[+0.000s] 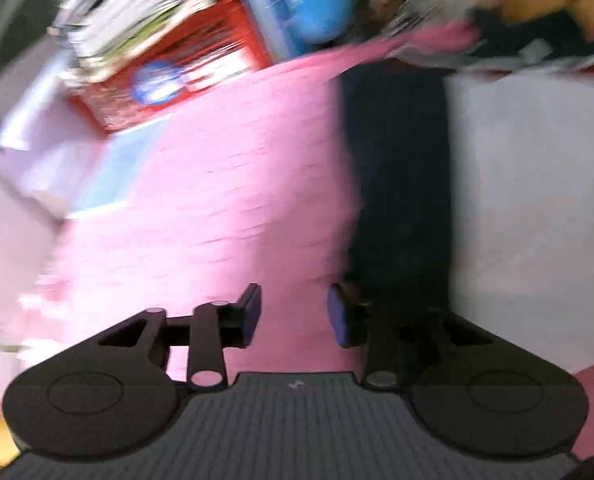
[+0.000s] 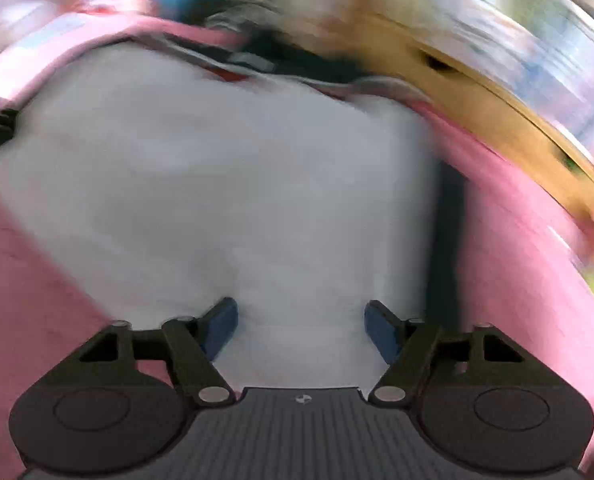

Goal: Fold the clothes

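Observation:
Both views are motion-blurred. A white garment [image 2: 225, 184] lies on a pink bed cover [image 1: 217, 184]; it also shows at the right of the left wrist view [image 1: 529, 200], with a dark navy band [image 1: 397, 176] along its left edge. A thin dark strip [image 2: 447, 240] runs along its right edge in the right wrist view. My left gripper [image 1: 295, 312] is open and empty above the pink cover, just left of the navy band. My right gripper [image 2: 301, 330] is open and empty above the near part of the white garment.
A red box [image 1: 169, 76], stacked papers [image 1: 129, 16] and blue items [image 1: 321, 8] stand beyond the cover at the back. A wooden edge [image 2: 497, 120] curves along the right of the right wrist view. A pale blue sheet [image 1: 113, 172] lies at the cover's left.

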